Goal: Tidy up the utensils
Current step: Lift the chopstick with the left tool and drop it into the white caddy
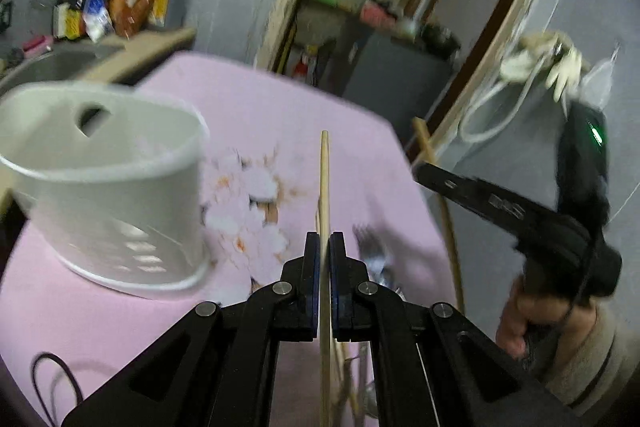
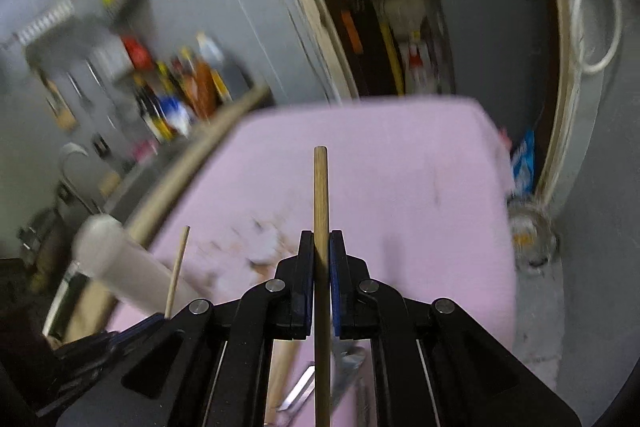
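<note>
Both grippers, left and right, have jaws pinching one chopstick each. Next, judging by layout, comes dropping them into the white holder on the desk.

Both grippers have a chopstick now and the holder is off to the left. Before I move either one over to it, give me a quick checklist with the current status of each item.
1. Left gripper shut on its chopstick: ok.
2. Right gripper shut on its chopstick: ok; this one looks thicker and darker.
3. Each stick runs straight out between the pads, not skewed: ok.
4. White holder upright on the pink cloth, mouth open: ok, though blurred.
5. Holder interior free of blockage: cannot tell, the inside is not visible.
6. Leftover utensils out of the way: not ok; a fork lies on the cloth just right of the left gripper.
</note>
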